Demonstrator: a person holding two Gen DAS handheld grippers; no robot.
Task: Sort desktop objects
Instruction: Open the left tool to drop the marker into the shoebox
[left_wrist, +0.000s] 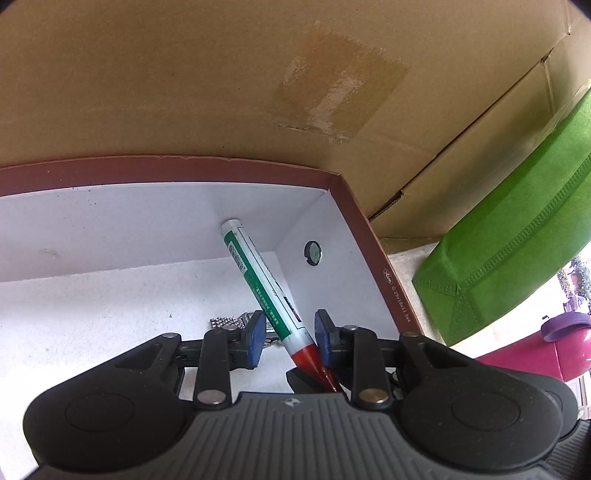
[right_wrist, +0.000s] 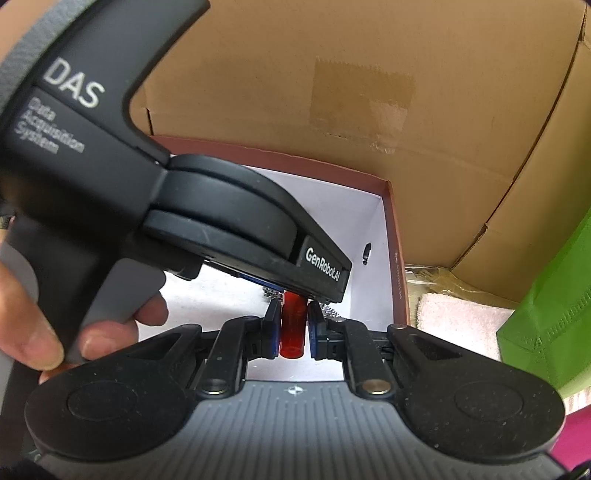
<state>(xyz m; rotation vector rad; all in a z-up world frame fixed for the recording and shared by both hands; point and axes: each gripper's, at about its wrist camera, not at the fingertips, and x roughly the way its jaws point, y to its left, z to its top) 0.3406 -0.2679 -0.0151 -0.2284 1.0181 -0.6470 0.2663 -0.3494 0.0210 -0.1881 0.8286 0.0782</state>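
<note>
Left tongs (left_wrist: 290, 341) spread wide around the marker (left_wrist: 266, 284), right tongs (right_wrist: 292, 332) clamped on its red cap (right_wrist: 293, 332) — regrip marker, then press cap on straight over the box (left_wrist: 354, 206).

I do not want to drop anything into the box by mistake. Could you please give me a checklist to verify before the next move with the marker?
1. Right gripper grips the marker: ok, its fingers are closed on the red end.
2. Left gripper has let go: ok, its jaws stand apart around the marker body.
3. Marker is inside the box: ok, its far end leans into the back corner.
4. Marker lies flat: not ok, it is tilted.
5. Clearance to the metal chain on the box floor: cannot tell.
</note>
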